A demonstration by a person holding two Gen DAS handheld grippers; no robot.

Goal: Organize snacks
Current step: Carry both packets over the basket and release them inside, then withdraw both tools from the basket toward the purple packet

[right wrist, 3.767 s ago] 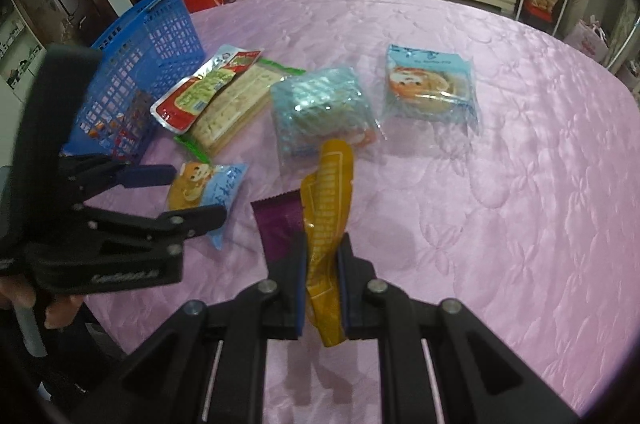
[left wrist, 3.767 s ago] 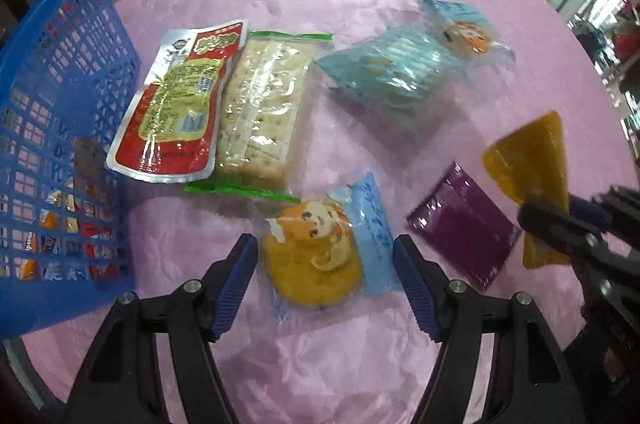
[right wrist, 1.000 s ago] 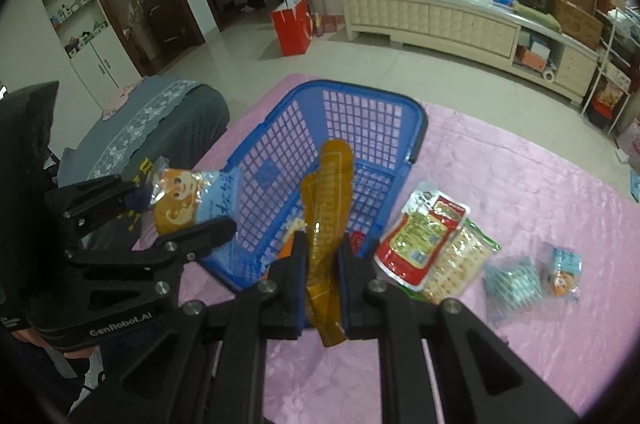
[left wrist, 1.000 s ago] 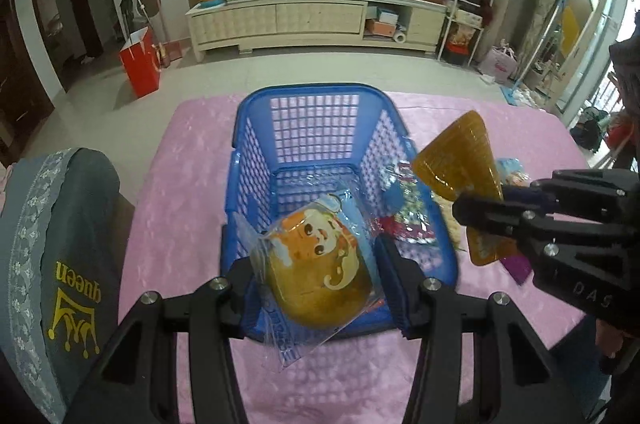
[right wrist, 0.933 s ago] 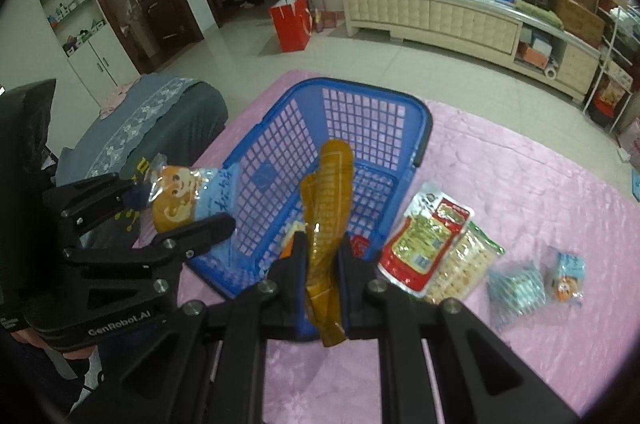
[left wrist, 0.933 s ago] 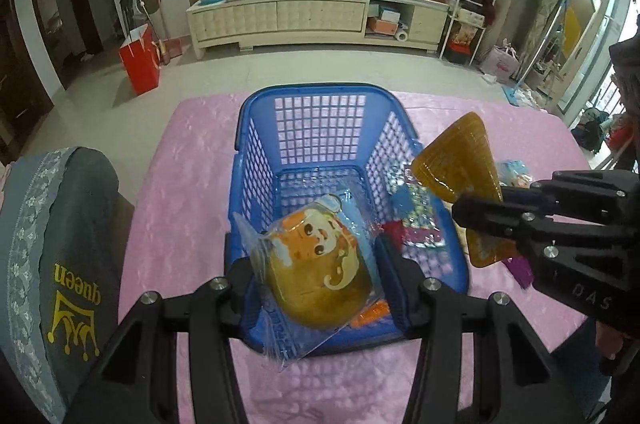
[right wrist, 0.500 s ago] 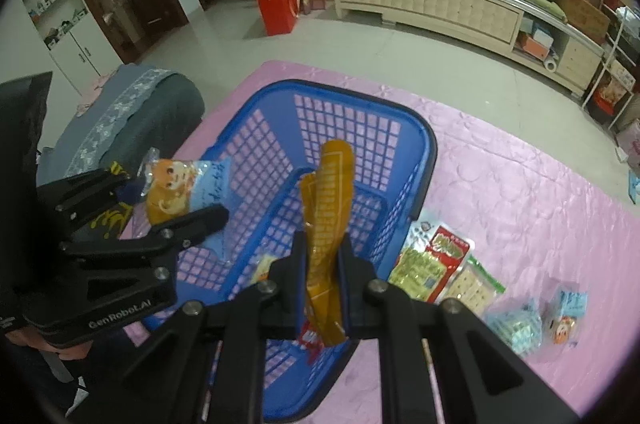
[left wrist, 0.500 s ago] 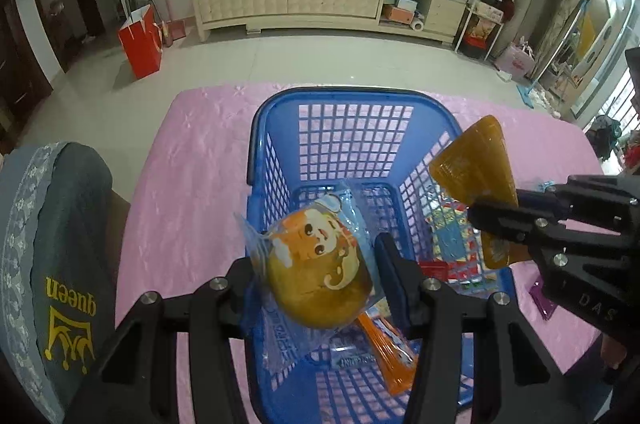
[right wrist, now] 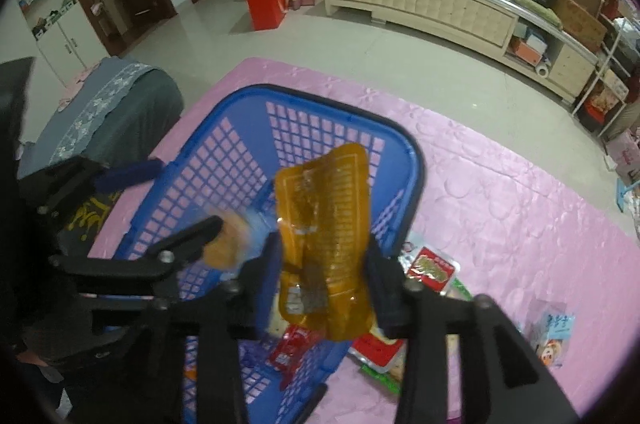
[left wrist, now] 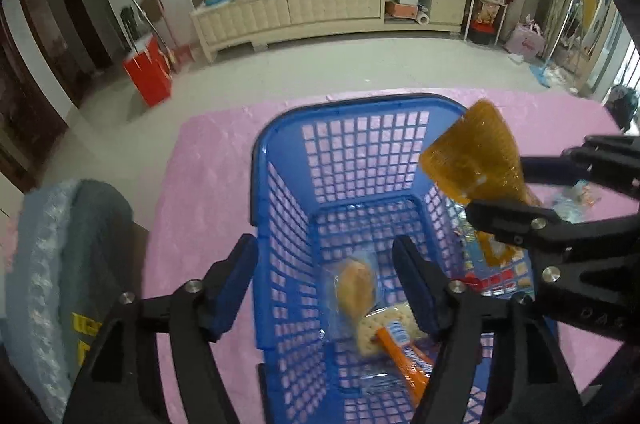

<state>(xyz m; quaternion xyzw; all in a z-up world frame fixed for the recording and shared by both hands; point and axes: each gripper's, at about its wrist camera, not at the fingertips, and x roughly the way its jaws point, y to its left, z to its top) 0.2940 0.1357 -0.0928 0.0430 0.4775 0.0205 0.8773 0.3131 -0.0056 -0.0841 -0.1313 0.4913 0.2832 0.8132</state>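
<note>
**Both snacks let go over the basket**

Your left gripper [left wrist: 326, 278] has its jaws opening with nothing pressed between the pads; the bun packet [left wrist: 355, 286] lies below them inside the blue basket [left wrist: 280, 160], beside a cracker pack [left wrist: 386, 324] and an orange wrapper [left wrist: 404, 356]. Your right gripper [right wrist: 322, 264] is opening too; the amber pouch [right wrist: 326, 224] stands loose between its fingers, above the basket. Red packet [right wrist: 430, 270] and a cartoon packet [right wrist: 554, 338] lie on the pink tablecloth [right wrist: 500, 208], outside the basket.
</note>
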